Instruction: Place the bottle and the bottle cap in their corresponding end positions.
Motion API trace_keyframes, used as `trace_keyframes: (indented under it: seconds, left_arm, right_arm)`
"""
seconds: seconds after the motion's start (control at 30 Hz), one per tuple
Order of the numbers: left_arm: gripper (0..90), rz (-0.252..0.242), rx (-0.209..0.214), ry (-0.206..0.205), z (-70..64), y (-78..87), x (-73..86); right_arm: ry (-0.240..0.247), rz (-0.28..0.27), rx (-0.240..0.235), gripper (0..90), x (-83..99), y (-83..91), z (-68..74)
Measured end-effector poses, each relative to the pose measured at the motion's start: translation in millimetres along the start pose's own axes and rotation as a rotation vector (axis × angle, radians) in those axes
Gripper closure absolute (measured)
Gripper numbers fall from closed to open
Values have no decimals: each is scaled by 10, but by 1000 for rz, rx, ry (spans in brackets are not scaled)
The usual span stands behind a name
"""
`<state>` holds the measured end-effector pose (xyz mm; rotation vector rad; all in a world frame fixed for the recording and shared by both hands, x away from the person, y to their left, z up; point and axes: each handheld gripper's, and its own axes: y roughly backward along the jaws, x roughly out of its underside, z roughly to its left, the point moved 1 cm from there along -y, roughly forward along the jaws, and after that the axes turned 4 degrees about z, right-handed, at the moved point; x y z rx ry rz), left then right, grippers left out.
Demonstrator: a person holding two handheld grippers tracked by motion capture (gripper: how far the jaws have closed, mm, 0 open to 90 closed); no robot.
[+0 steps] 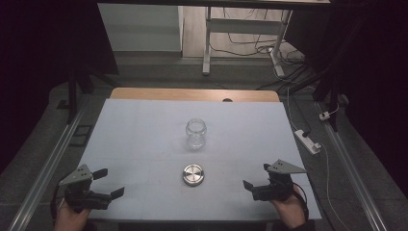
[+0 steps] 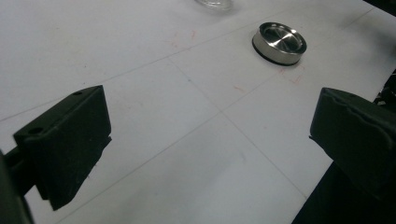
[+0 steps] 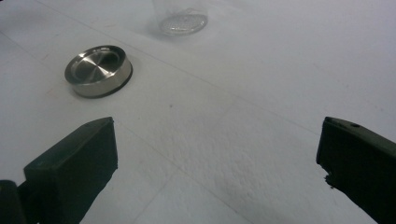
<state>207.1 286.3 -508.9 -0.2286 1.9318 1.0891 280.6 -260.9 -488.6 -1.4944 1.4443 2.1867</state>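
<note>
A clear glass jar (image 1: 196, 133) stands upright and lidless near the middle of the white table (image 1: 144, 139). In front of it a round metal lid (image 1: 193, 174) lies flat on the table. My left gripper (image 1: 108, 183) rests at the front left corner, open, with nothing between its jaws. My right gripper (image 1: 257, 176) sits at the front right, open and empty too. In the left gripper view the lid (image 2: 279, 43) lies ahead to the right, with the jar base (image 2: 214, 3) at the top edge. In the right gripper view the lid (image 3: 98, 70) lies ahead left, the jar base (image 3: 183, 21) beyond it.
A wooden strip (image 1: 192, 94) borders the table's far edge. On the floor to the right lie a power strip (image 1: 308, 141) and cables. A white desk frame (image 1: 240, 33) stands beyond the table. Metal rails (image 1: 45, 163) run along both sides.
</note>
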Motion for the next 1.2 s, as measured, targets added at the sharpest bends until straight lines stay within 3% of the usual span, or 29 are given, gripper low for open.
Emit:
trace_keyframes:
  seconds: [0.23,0.6,0.87,1.0,1.2]
  left_arm:
    - [0,-4,-18,22,27,74,92]
    - [0,35,-37,44,31,93,220]
    - [0,91,-74,49,15,81,296]
    - [0,127,-96,60,15,69,330]
    - [0,143,-109,70,14,57,326]
  right_arm:
    - [-19,8,25,0,124,110,-22]
    - [-58,51,55,0,292,209,-70]
    - [-72,94,68,0,390,255,-58]
    - [-81,99,78,0,416,296,-57]
    - [-96,99,81,0,435,321,-69]
